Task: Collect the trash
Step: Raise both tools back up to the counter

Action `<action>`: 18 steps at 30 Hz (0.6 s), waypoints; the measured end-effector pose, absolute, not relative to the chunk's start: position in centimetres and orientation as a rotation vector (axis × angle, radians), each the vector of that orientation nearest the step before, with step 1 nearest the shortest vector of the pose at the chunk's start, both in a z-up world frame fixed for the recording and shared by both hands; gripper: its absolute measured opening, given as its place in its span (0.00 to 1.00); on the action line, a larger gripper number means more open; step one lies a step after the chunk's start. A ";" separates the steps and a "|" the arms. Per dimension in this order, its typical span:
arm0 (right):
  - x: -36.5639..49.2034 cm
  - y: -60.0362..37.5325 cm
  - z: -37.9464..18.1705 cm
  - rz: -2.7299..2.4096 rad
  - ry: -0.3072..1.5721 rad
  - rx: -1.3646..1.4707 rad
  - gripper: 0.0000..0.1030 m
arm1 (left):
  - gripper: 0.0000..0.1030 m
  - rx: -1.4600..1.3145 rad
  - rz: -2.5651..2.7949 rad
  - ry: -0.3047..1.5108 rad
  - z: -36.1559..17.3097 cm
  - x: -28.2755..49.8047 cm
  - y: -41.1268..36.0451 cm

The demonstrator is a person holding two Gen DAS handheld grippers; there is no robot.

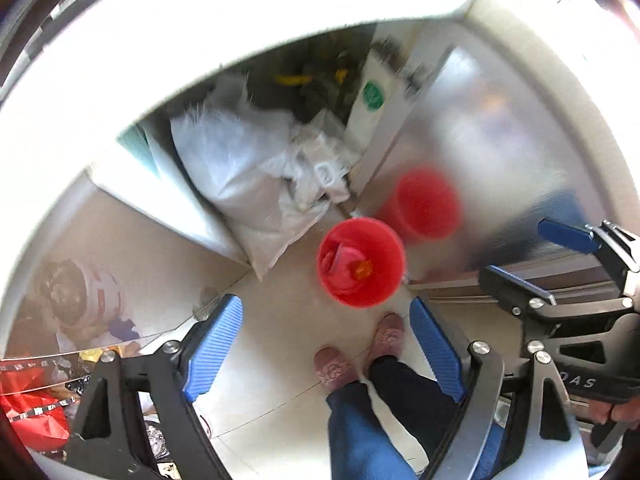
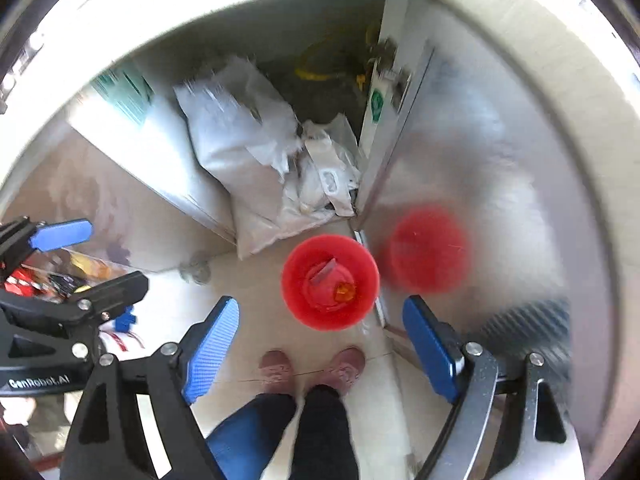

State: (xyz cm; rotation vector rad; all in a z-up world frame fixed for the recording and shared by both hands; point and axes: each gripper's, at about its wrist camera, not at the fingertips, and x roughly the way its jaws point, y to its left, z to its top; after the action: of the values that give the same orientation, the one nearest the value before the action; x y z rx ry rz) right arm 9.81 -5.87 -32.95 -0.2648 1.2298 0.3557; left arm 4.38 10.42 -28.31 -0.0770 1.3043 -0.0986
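- Left gripper (image 1: 326,344): fingers spread wide, nothing between the pads. Pointed down at the floor.
- Right gripper (image 2: 320,344): fingers likewise wide apart, empty. Also pointed down; each gripper shows at the edge of the other's view, so the two are held side by side.
- Red bin (image 1: 361,262): stands on the pale floor tiles, ahead of the fingertips in both views and roughly centred between them. In the right wrist view it sits just beyond the gap between the two pads.
- Bin contents: a red liner or bag bunched inside, with a small orange piece (image 2: 345,290) on top. Exact item too blurred to name.
- Metal door (image 2: 480,160): beyond the right-hand finger in both views; it carries a blurred red reflection of the bin.
- White sacks (image 1: 240,160): piled past the bin, farther out than the fingertips, in a dark recess.
- Person's slippered feet (image 1: 360,348): between the fingers, nearer than the bin.
- Cluttered table (image 1: 60,360): outside the left gripper's left finger; wrappers and red packaging on it.
- Progress (judgement): at least one item appears binned; neither gripper carries anything. The table clutter looks like remaining trash, so collection seems partway, with further pick-ups left.
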 end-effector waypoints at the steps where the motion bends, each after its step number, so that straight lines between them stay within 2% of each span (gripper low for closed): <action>1: 9.4 -6.1 -31.7 0.340 1.221 -0.261 0.82 | 0.82 -0.073 -0.102 1.290 -27.1 4.1 10.5; 6: 7.8 -7.1 -26.0 0.255 1.130 -0.261 0.91 | 0.83 -0.041 -0.135 1.232 -21.7 3.7 9.5; 8: 7.6 -7.6 -24.5 0.238 1.112 -0.263 0.91 | 0.86 -0.023 -0.152 1.204 -19.9 4.0 8.9; 18: 7.8 -11.5 -17.7 0.079 1.008 -0.194 0.92 | 0.90 0.097 -0.280 1.058 -12.7 8.0 3.9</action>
State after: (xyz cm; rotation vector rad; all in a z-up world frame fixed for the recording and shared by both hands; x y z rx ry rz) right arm 7.84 -11.53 -17.68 -0.1944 1.0078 0.0794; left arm 8.03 3.87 -12.72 0.0974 1.0584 -0.2801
